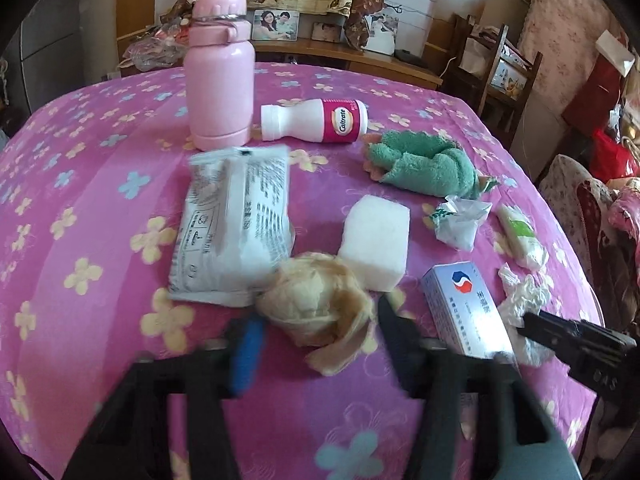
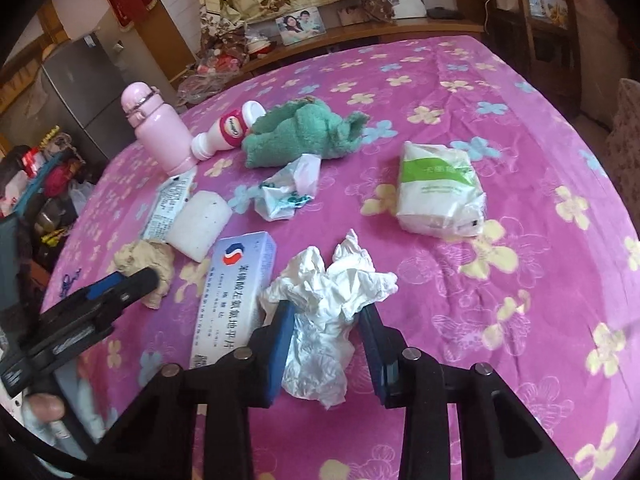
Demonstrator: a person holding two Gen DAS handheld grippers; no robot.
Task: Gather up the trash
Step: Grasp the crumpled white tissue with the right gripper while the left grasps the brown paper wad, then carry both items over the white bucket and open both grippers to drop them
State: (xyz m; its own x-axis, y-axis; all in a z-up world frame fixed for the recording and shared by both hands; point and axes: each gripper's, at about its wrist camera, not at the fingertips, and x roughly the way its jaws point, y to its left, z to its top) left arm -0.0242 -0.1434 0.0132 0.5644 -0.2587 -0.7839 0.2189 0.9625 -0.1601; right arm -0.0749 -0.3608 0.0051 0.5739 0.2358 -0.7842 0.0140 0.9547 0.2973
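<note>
On the pink flowered tablecloth a crumpled brown tissue sits between the fingers of my left gripper, whose pads press on its two sides; the picture is blurred there. In the right wrist view the left gripper reaches that brown tissue from the left. My right gripper is shut on a crumpled white tissue, which bulges out between its blue pads. The right gripper also shows at the right edge of the left wrist view.
A blue-white medicine box lies between the two tissues. Beyond are a white block, a grey printed packet, a torn wrapper, a tissue pack, a green towel, a Caltrate bottle and a pink flask.
</note>
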